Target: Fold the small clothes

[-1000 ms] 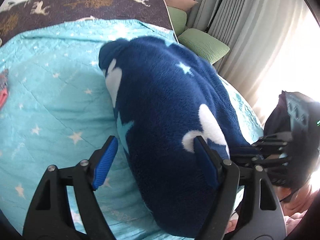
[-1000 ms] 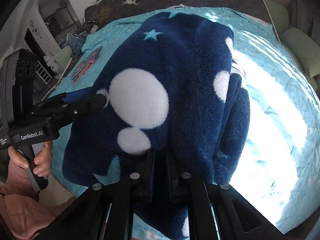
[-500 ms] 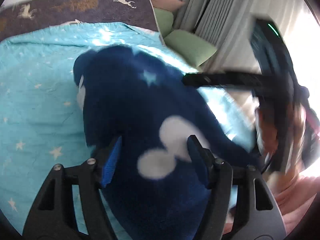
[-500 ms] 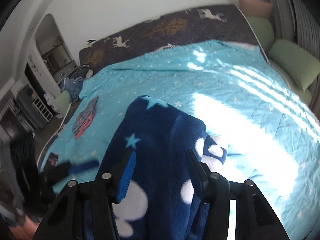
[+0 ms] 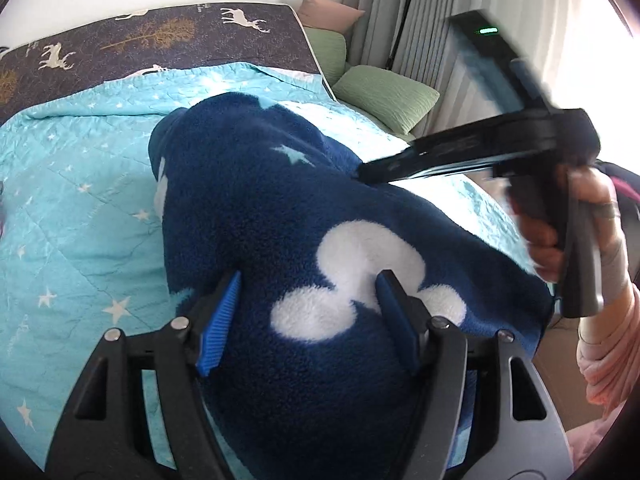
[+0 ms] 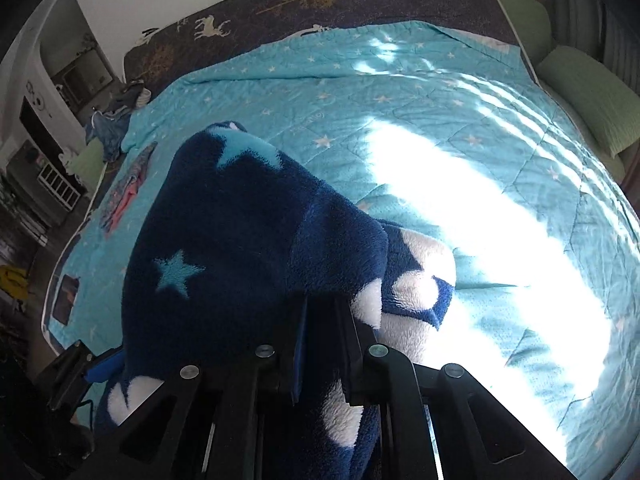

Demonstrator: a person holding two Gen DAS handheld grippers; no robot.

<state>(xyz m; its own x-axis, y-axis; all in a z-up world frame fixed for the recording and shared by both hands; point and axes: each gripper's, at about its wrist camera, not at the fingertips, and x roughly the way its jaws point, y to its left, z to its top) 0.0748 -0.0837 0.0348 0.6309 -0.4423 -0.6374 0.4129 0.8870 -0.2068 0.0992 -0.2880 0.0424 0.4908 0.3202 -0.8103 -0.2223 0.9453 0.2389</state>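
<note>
A navy fleece garment (image 5: 260, 200) with white blobs and pale blue stars lies bunched on the turquoise quilt. My left gripper (image 5: 310, 296) stands open low over its near end. Fleece fills the gap, and the right fingertip sinks into the pile. My right gripper (image 6: 324, 304) is closing and almost shut, with a fold of the fleece (image 6: 240, 240) between its pads. In the left wrist view the right gripper (image 5: 360, 172) reaches in blurred from the right, its tip at the garment's far side, and a hand (image 5: 592, 216) holds its handle. The left gripper (image 6: 100, 364) shows at the lower left of the right wrist view.
The star-print quilt (image 5: 80, 200) covers a wide bed with a dark deer-pattern sheet (image 5: 160, 36) at its head. Green pillows (image 5: 384, 96) and curtains stand beyond the right edge. A flat colourful garment (image 6: 124, 196) lies near the bed's left edge.
The right gripper let go of the near edge, opened, moved to the garment's far side and closed again on the fleece. The fleece now fills the left gripper's gap.
</note>
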